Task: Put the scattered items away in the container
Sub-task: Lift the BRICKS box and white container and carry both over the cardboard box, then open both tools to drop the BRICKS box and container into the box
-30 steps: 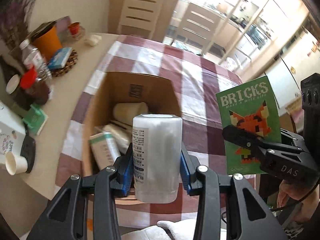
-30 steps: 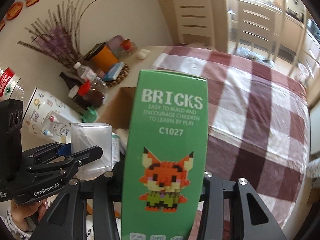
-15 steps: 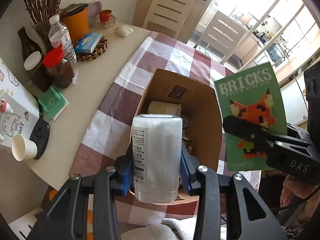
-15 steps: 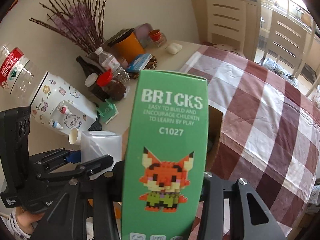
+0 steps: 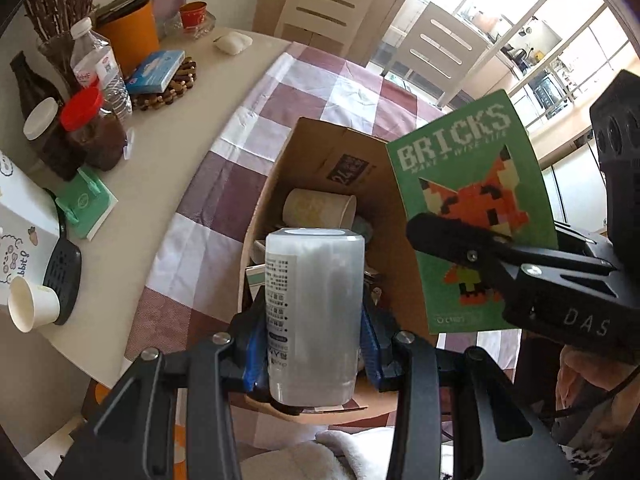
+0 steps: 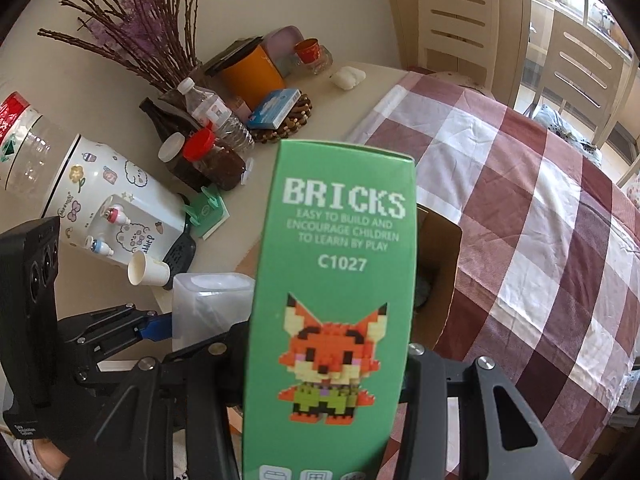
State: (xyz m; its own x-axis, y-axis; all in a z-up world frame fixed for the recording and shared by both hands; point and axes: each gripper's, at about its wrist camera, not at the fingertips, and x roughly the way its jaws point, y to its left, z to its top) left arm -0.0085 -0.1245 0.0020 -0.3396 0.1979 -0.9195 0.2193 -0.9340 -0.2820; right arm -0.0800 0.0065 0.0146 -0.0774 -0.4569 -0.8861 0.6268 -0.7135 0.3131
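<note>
My left gripper (image 5: 314, 344) is shut on a translucent white bottle (image 5: 314, 312) with a printed label, held upright over the near end of an open cardboard box (image 5: 332, 160). Inside the box lie a beige paper cup (image 5: 318, 208) and other items, partly hidden by the bottle. My right gripper (image 6: 326, 364) is shut on a tall green BRICKS box (image 6: 340, 300) with a pixel fox, held upright just right of the cardboard box; it also shows in the left wrist view as the green box (image 5: 472, 184). In the right wrist view the white bottle (image 6: 208, 304) sits low at left.
The cardboard box stands on a checked red-and-white cloth (image 5: 320, 84). On the bare table (image 5: 168, 152) to the left are jars (image 5: 94, 128), a water bottle (image 5: 98, 68), an orange pot (image 5: 130, 36), a blue pack (image 5: 156, 72), a green clip (image 5: 86, 204) and a white paper cup (image 5: 32, 308). Chairs (image 5: 436, 52) stand beyond.
Both grippers have shifted across the table with their loads; the cardboard box now lies further right in the left wrist view, and more of the left-hand table clutter shows. Neither grip changed.
</note>
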